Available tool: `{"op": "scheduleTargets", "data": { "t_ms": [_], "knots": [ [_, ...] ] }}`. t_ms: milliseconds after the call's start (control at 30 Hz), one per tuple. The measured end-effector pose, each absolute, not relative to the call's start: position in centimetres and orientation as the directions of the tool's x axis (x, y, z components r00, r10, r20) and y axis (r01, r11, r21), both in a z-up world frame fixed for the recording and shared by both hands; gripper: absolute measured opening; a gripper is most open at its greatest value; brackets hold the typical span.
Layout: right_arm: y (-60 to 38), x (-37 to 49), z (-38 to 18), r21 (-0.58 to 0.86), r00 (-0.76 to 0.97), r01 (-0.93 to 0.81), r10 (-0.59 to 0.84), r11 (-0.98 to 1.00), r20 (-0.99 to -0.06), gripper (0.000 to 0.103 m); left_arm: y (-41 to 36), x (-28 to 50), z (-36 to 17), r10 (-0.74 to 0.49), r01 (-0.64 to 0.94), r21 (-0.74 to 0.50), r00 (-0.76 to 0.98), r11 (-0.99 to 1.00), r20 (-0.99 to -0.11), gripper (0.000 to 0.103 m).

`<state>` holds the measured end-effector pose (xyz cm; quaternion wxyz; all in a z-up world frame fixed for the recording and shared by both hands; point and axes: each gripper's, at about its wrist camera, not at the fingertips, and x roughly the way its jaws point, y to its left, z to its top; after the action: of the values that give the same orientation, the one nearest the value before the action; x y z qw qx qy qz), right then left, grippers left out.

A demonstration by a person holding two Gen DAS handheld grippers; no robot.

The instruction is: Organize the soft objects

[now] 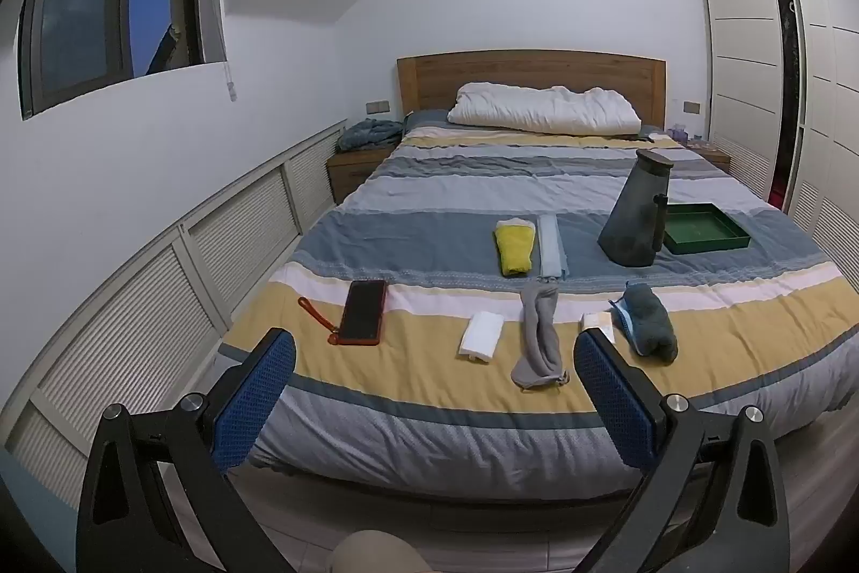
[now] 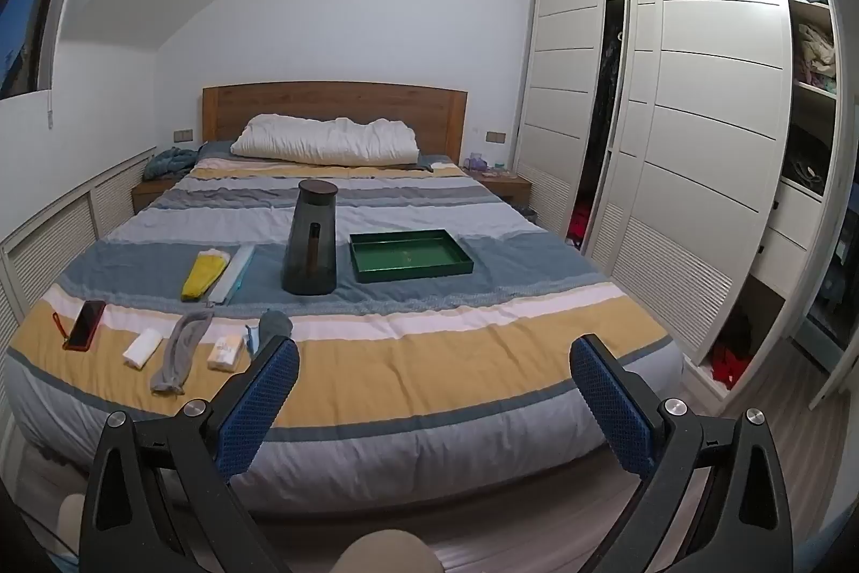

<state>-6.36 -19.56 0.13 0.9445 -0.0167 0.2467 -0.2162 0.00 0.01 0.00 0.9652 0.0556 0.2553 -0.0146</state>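
On the striped bed lie a yellow cloth, a pale blue folded strip, a grey sock, a small white folded cloth, a tissue pack and a dark teal rolled towel. A green tray sits beside a dark jug. My left gripper stands open at the foot of the bed, short of the grey sock, holding nothing. My right gripper is open too, over the bare yellow stripe to the right of the items.
A red-cased phone with an orange strap lies at the bed's left. A white pillow and wooden headboard are at the far end. A louvred wall panel runs along the left, a wardrobe with part-open doors on the right.
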Motion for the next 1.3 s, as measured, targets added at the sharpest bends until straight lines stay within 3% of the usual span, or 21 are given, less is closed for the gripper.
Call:
{"op": "scheduleTargets", "data": {
  "t_ms": [1300],
  "knots": [
    [-19.56,-6.22,0.17,-0.139,0.783,0.4,-0.416,0.906,-0.461,0.103,-0.1,-0.13,0.33,-0.003,0.062,0.1,0.864,0.993,-0.503,0.102]
  ]
}}
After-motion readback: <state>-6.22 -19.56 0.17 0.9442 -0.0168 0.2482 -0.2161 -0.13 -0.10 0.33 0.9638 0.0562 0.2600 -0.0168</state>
